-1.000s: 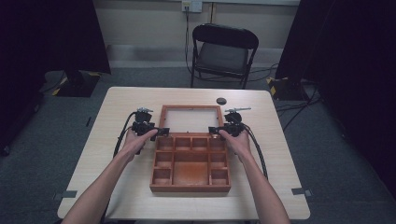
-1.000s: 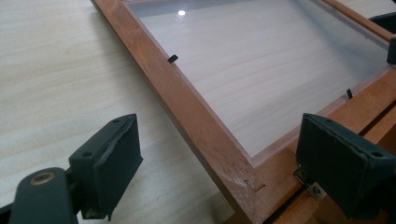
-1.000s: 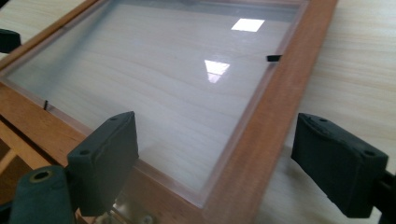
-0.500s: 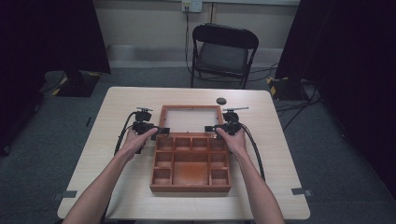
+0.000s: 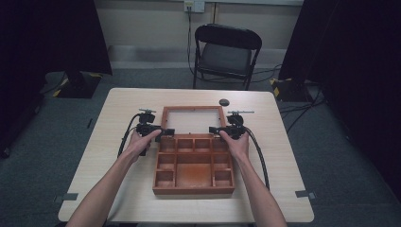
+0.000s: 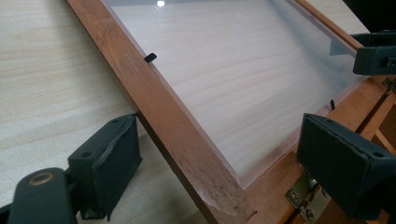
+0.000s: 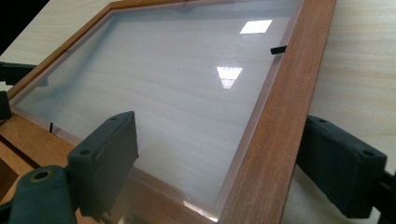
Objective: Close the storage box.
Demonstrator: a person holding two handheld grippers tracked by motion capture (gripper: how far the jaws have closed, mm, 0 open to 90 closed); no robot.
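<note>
Two hand-held grippers, left (image 5: 166, 132) and right (image 5: 213, 129), are spread astride the opened lid (image 5: 193, 119); no grip is made yet.

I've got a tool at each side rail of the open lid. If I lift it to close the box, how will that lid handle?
The lid will likely stay stiff: thick wooden frame around a clear pane. It should swing, not lift free, since a brass hinge ties it to the box. The glossy pane looks slippery and perhaps breakable, so grip the wood.
</note>
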